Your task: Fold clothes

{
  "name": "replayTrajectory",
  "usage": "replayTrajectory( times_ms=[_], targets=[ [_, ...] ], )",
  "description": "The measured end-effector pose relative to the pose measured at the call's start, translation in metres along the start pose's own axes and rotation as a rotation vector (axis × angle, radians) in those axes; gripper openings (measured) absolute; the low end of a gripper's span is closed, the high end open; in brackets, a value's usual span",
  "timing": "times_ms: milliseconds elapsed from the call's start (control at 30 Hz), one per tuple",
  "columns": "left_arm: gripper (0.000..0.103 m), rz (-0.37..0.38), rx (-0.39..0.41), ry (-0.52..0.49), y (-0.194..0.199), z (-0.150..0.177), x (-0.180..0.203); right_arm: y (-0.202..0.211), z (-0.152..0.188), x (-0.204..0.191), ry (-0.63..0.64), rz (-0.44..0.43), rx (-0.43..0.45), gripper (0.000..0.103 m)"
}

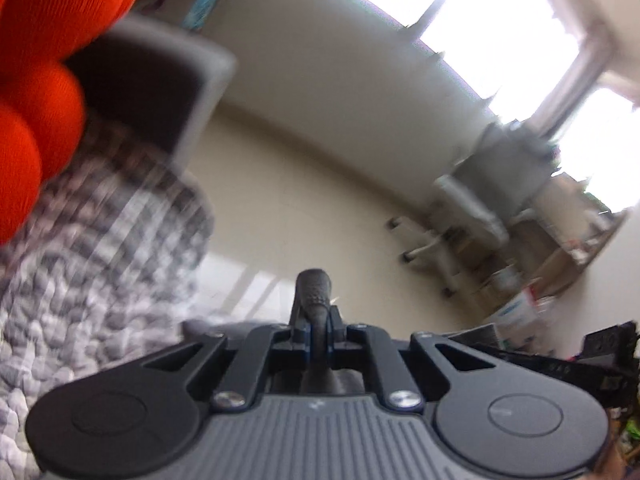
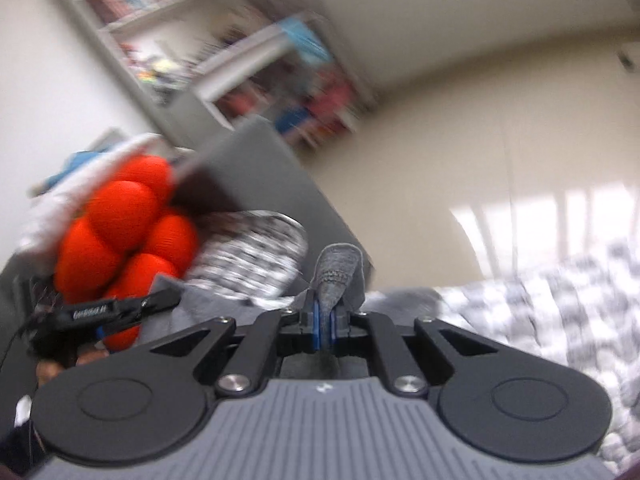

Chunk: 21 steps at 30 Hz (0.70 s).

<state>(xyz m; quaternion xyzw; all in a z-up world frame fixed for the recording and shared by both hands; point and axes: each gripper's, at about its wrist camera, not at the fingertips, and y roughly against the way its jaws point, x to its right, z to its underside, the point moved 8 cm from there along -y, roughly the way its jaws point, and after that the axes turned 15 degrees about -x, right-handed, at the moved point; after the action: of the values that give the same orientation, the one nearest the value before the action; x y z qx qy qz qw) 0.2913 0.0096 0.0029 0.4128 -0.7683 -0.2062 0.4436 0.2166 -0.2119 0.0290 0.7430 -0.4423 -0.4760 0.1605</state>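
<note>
Grey cloth pinched in both grippers; bookshelf in right view only.

Bookshelf; orange cushion; chair.

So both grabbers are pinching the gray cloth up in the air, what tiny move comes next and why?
Probably lower it onto the patterned quilt to flatten it. The left hand-held gripper and the right hand-held gripper each pinch gray cloth, and both cameras look out across the room.
</note>
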Motion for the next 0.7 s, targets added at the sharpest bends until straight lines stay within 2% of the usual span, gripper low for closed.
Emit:
replayTrajectory(
  times_ms=[100,233,300,367,433,500,533,567,633,700],
  targets=[
    [0.007,-0.035,-0.030,0.039,-0.016,0.006,-0.016,-0.012,0.003,0.011,-0.027,0.019,-0.018,0.008],
    [0.007,0.002,0.004,0.044,-0.009,0.007,-0.019,-0.014,0.005,0.014,-0.029,0.005,-0.019,0.008],
    [0.007,0.034,0.031,0.047,-0.003,0.003,-0.018,-0.012,-0.001,0.010,-0.019,-0.042,-0.002,0.008],
    [0.007,0.071,0.061,0.061,0.000,-0.002,-0.019,-0.005,-0.007,0.001,-0.012,-0.135,0.033,0.008],
    [0.007,0.064,0.045,0.083,-0.009,-0.004,-0.023,-0.005,-0.011,0.002,-0.031,-0.167,0.035,0.008],
    [0.007,0.006,-0.021,0.100,-0.023,-0.001,-0.030,-0.023,-0.010,0.018,-0.090,-0.068,-0.048,0.008],
    [0.007,-0.006,-0.022,0.104,-0.022,0.000,-0.031,-0.031,-0.007,0.026,-0.113,-0.013,-0.090,0.009],
    [0.010,-0.018,-0.024,0.108,-0.022,0.000,-0.031,-0.034,-0.004,0.031,-0.114,0.018,-0.103,0.005],
    [0.010,-0.041,-0.028,0.116,-0.021,0.001,-0.032,-0.025,-0.003,0.028,-0.107,0.035,-0.061,0.019],
    [0.019,-0.064,-0.032,0.124,-0.020,0.002,-0.032,-0.015,-0.004,0.023,-0.090,0.077,-0.018,0.040]
  ],
)
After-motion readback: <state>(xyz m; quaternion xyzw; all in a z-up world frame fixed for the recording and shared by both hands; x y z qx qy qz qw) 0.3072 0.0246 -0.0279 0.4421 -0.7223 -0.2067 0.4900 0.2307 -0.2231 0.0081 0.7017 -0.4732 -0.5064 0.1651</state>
